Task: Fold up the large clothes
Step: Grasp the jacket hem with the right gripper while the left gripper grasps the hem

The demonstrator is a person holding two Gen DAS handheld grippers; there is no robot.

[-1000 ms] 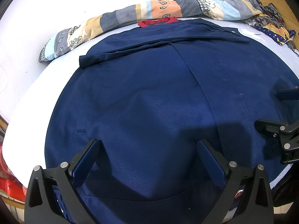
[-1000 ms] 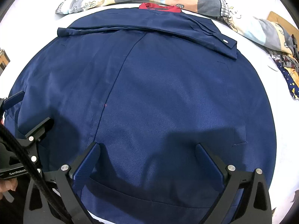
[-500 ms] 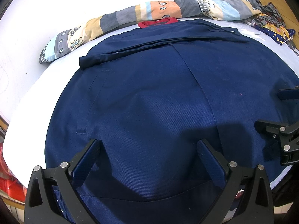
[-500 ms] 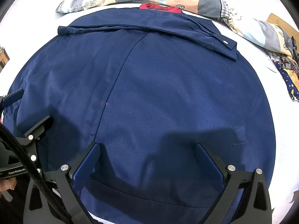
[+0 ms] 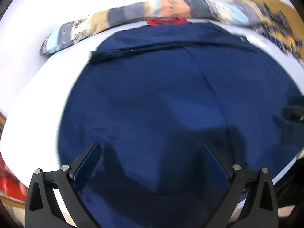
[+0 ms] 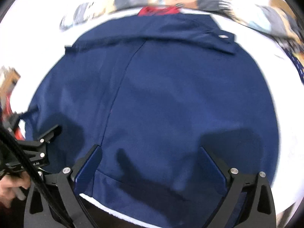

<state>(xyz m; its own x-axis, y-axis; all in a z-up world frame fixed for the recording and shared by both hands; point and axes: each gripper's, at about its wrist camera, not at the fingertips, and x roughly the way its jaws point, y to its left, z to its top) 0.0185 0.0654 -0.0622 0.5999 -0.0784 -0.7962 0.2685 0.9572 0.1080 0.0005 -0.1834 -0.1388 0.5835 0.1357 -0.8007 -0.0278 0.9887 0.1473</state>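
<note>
A large navy garment [image 5: 161, 95] lies spread flat on the white table, its sleeves folded across the far end and a red collar [image 5: 167, 21] showing there. It also fills the right wrist view [image 6: 161, 95]. My left gripper [image 5: 150, 152] is open and empty above the garment's near hem. My right gripper [image 6: 150, 152] is open and empty above the near hem too. The left gripper shows in the right wrist view [image 6: 40, 142] at the left. Both views are blurred by motion.
A rolled patchwork cloth [image 5: 133, 17] lies along the far edge of the white table [image 5: 38, 76]. A patterned cloth pile [image 5: 281, 32] sits on a wooden board at the far right. A red object [image 5: 9, 180] is at the near left.
Both grippers have pulled back and lifted from the garment, so it looks smaller and more table shows. Their jaws stay open. The garment has not moved.
</note>
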